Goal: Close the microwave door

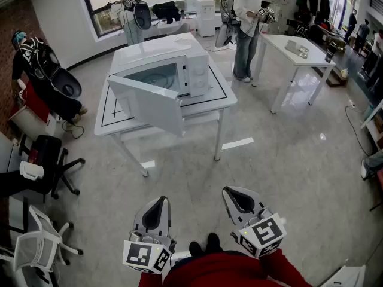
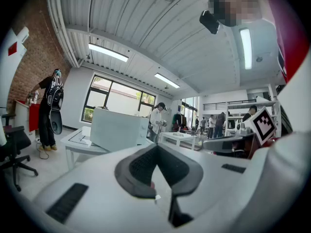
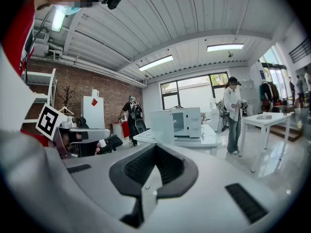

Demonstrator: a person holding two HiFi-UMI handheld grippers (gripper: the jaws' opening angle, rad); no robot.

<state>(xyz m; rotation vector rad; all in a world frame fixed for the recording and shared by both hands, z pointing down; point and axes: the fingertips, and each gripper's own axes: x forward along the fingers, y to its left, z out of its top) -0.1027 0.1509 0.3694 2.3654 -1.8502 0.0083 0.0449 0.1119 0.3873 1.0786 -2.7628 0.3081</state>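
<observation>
A white microwave [image 1: 173,64] stands on a white table [image 1: 224,97] some way ahead of me. Its door [image 1: 146,103] hangs wide open, swung out toward the table's front left edge, and the cavity shows behind it. Both grippers are held low and close to my body, well short of the table. The left gripper [image 1: 157,211] is shut with nothing in it, and so is the right gripper [image 1: 239,199]. From the left gripper view the microwave [image 2: 116,129] shows beyond the shut left gripper [image 2: 156,171]. In the right gripper view the open door [image 3: 163,125] and the microwave [image 3: 187,121] stand past the right gripper [image 3: 154,166].
A person [image 1: 246,23] stands behind the microwave table, beside a second white table [image 1: 299,49]. Another person [image 1: 42,70] bends at the left wall. A black office chair [image 1: 51,160] and a white chair [image 1: 36,244] stand at my left. Grey floor lies between me and the table.
</observation>
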